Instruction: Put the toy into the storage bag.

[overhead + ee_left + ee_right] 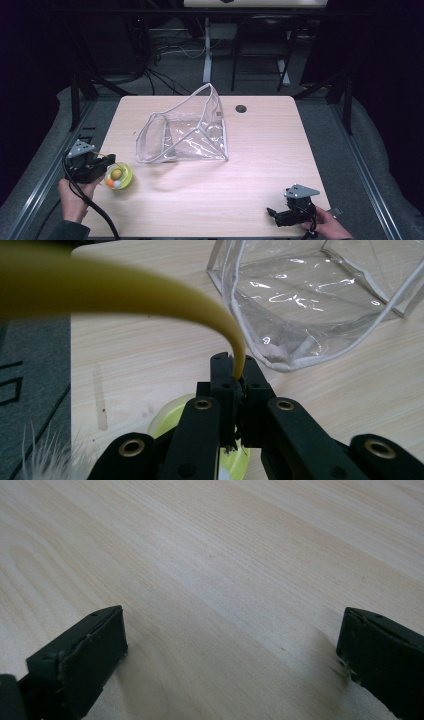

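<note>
One step looks done: left gripper (235, 377) fingers pinch the yellow toy's cord (239, 352), toy (118, 176) at the clear pouch's (187, 130) eight o'clock; bagging remains. Right gripper (232, 650) fingers spread.

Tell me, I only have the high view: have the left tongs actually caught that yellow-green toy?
Observer: Yes. In the left gripper view the left tongs are shut on a thin yellow strip that arches over from the yellow-green toy.
Operator: And the right tongs?
Observer: The right gripper view has the right tongs wide open over bare table, gripping nothing.
Operator: Anything else near the toy?
Observer: A white feathery tuft shows at the lower left of the left gripper view.
</note>
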A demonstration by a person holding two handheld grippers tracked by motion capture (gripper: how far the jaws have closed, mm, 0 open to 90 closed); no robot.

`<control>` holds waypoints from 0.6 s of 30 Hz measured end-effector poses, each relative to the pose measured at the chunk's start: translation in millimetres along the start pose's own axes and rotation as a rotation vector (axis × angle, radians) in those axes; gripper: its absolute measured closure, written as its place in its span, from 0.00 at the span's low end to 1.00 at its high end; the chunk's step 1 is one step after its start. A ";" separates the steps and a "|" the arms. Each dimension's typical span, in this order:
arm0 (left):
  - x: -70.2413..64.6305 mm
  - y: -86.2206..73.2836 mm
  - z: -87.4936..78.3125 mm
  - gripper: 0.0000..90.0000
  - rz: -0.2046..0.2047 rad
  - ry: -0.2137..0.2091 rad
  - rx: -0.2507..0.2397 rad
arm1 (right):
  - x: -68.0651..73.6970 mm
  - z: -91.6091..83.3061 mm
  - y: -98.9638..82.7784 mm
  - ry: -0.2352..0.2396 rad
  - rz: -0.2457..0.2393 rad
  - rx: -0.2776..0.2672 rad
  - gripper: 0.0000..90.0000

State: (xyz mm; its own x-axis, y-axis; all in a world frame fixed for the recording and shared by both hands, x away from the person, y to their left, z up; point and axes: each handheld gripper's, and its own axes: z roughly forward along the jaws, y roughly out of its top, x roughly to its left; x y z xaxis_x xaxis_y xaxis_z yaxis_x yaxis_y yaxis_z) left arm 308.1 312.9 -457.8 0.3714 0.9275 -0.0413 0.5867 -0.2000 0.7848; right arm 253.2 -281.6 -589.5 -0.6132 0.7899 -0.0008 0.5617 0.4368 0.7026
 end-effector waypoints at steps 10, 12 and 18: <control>5.9 10.0 -3.4 0.98 0.027 -0.002 0.035 | 0.0 0.0 0.0 0.000 0.000 0.000 0.00; 6.4 12.2 -5.2 0.98 0.032 0.007 0.028 | 0.0 0.0 0.0 0.000 0.000 0.000 0.00; 11.2 20.3 -7.1 0.98 0.039 0.015 0.029 | 0.1 0.1 0.0 0.000 0.001 -0.001 0.00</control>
State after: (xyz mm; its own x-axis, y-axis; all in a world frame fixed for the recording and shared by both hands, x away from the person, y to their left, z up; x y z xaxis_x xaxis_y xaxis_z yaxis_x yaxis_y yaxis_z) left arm 319.1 321.5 -437.9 0.3838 0.9234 -0.0019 0.5924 -0.2446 0.7676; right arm 253.2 -281.5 -589.5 -0.6127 0.7903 -0.0005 0.5617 0.4358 0.7032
